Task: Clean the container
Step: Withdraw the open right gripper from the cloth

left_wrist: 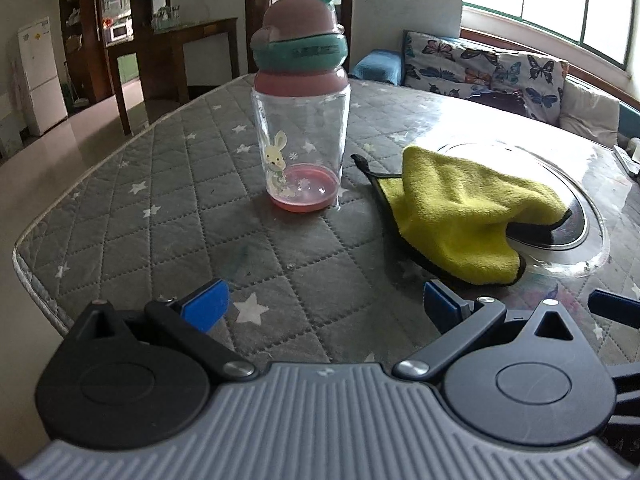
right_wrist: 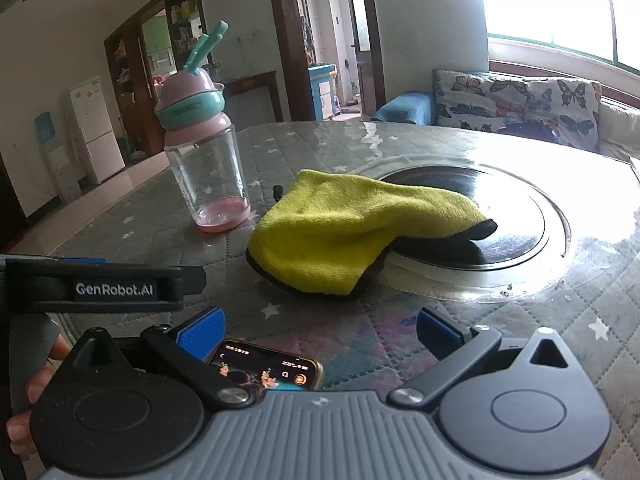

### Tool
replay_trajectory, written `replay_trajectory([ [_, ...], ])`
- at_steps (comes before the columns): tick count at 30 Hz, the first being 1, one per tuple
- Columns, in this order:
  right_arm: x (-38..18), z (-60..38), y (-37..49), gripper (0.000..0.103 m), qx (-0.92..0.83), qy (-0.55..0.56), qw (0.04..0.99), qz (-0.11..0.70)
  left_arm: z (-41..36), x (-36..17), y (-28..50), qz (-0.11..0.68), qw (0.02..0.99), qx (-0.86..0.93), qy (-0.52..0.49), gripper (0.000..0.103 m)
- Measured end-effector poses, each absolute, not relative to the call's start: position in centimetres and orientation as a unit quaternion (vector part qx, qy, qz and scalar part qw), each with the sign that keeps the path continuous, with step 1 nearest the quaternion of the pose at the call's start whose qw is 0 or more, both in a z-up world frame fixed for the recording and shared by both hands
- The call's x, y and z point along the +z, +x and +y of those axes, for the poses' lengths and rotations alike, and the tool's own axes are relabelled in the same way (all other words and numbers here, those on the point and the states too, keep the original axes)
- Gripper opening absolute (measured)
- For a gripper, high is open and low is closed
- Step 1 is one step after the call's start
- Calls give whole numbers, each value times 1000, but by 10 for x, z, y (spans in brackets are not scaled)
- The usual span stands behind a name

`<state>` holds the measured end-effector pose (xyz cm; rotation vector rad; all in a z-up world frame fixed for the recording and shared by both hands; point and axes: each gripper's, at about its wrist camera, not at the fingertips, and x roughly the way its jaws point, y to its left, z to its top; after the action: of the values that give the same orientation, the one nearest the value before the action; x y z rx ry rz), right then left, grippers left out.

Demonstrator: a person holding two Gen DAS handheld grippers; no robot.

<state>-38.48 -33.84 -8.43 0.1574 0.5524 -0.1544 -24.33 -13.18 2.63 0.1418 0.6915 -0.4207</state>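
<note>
Both grippers are hovering low over the quilted star-print table cover (left_wrist: 160, 184), and both are sitting wide open with nothing between the blue pads. The left gripper (left_wrist: 326, 304) is pointing almost straight at the bottle, with only bare quilted cover between its fingers. The right gripper (right_wrist: 320, 326) is hanging over a phone (right_wrist: 268, 370) that's lying screen-up and lit, right under its left finger and partly hidden by the gripper body. Off to the right gripper's left, the side of the other tool with a GenRobot.AI label (right_wrist: 114, 290) is poking in, and a person's fingers (right_wrist: 38, 390) are wrapping its handle at the frame edge.

Going further out, a yellow cloth with black trim (right_wrist: 348, 232) is lying crumpled just ahead of the right gripper, slightly ahead-right of the left one. Its far end is draping over the rim of a round glass turntable (right_wrist: 520, 240).

The container, a clear kids' bottle (left_wrist: 302, 140) with a pink base, bunny print and pink-and-teal antler lid, is standing upright ahead of the left gripper, just left of the cloth and not touching it. Lid's on.

Way behind, a butterfly-print sofa (left_wrist: 488, 68) is sitting under the window.
</note>
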Motion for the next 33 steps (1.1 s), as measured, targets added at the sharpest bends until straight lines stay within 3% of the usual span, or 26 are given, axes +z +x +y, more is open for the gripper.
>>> replay_trajectory([
  [33,-92,-359,-362,103,-80,89,952,282,-147,6,-209,386,898,-189,96,103],
])
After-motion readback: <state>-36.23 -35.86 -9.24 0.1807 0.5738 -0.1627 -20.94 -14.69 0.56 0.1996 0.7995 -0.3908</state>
